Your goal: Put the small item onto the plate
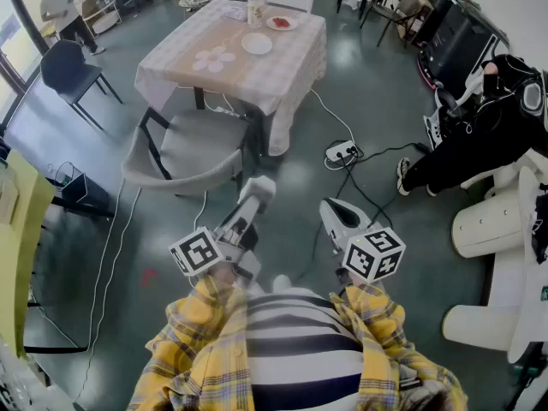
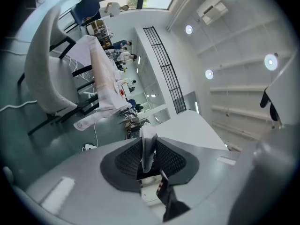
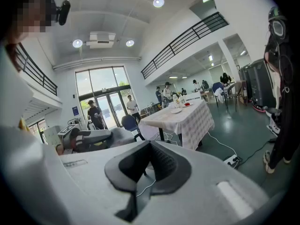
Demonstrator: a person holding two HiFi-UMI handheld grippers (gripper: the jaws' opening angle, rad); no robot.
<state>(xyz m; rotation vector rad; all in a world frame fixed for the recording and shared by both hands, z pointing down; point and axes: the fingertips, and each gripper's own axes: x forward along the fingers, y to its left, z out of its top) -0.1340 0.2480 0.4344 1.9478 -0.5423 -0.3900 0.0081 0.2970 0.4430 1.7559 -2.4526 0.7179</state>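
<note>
Head view, going from the left: a dark chair (image 1: 62, 65) sits by the window with a person (image 1: 58, 7) standing behind it. Next over is a grey chair (image 1: 184, 148) pulled up at the near side of the table (image 1: 287, 71). The table has a checked cloth. On it sit a bare white plate (image 1: 257, 44), a second plate (image 1: 282, 22) behind it with something red on it, and a bottle (image 1: 254, 11) just beside that.

Both tools are held low in front of the plaid sleeves, well apart from the table.

The left gripper (image 1: 257, 188) points toward the grey chair. Its own view is rolled sideways, and you can see its jaws pinched narrow on the small item (image 2: 149, 148), a thin pale piece sticking up between the dark pads. Can't tell what it actually is. So the item is in the tool, nowhere near the plate.

The right gripper (image 1: 330, 207) is just beside it. In its own view the pads meet at the tips with nothing between them.

Further right, a power strip (image 1: 342, 151) lies on the floor with cables. Someone in black (image 1: 467, 144) is sitting at the right edge.
</note>
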